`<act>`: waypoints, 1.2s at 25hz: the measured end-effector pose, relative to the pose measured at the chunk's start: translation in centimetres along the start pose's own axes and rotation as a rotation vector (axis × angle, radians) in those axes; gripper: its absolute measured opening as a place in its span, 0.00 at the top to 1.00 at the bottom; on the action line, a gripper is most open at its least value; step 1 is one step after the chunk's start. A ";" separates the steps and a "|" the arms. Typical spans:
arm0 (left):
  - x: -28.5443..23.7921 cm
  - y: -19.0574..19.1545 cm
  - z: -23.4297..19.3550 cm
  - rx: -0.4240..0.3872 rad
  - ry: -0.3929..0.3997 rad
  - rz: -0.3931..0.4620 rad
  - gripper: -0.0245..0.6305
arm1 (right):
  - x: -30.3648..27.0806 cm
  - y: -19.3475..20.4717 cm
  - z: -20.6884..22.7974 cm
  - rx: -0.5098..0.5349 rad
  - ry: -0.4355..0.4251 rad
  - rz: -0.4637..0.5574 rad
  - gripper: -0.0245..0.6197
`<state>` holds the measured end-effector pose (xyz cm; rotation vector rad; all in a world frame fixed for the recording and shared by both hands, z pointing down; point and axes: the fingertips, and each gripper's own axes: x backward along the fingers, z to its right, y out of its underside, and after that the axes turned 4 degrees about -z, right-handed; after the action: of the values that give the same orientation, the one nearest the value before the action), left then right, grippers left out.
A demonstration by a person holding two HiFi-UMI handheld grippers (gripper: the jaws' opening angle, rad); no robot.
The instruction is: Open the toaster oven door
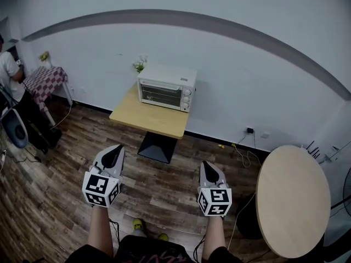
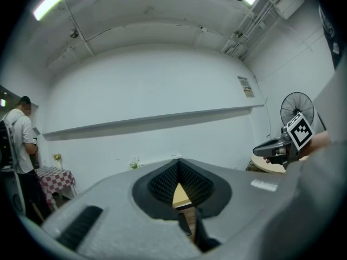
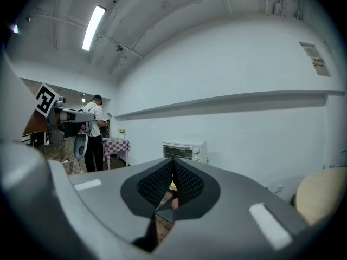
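Note:
The white toaster oven (image 1: 166, 86) stands with its glass door closed at the back of a square wooden table (image 1: 151, 119) against the wall. In the right gripper view the oven (image 3: 183, 149) shows small and far off, just above the jaws. My left gripper (image 1: 115, 150) and right gripper (image 1: 208, 165) hover side by side over the wood floor, well short of the table, both pointing towards it. Each one is shut with nothing between its pads. The left gripper's own jaws (image 2: 179, 167) hide most of the oven in the left gripper view.
A round wooden table (image 1: 293, 201) stands close on the right. A checkered-cloth table (image 1: 46, 80) and a person (image 1: 8, 70) are at the far left. A small plant (image 1: 140, 64) sits behind the oven. Cables (image 1: 241, 147) trail from a wall socket.

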<state>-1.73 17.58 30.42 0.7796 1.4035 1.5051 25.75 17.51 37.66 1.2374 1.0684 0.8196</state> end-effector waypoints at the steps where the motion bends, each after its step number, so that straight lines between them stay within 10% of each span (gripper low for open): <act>1: -0.1 0.2 0.0 0.002 0.001 -0.002 0.96 | -0.2 0.1 0.0 0.000 -0.002 -0.002 0.95; 30: -16.7 1.9 -10.1 0.000 0.121 -0.018 0.96 | -17.4 -1.7 1.7 0.013 0.047 -0.047 0.95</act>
<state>-4.63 -1.65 32.88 0.6839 1.4958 1.5597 21.71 0.46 39.15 1.2039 1.1386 0.8105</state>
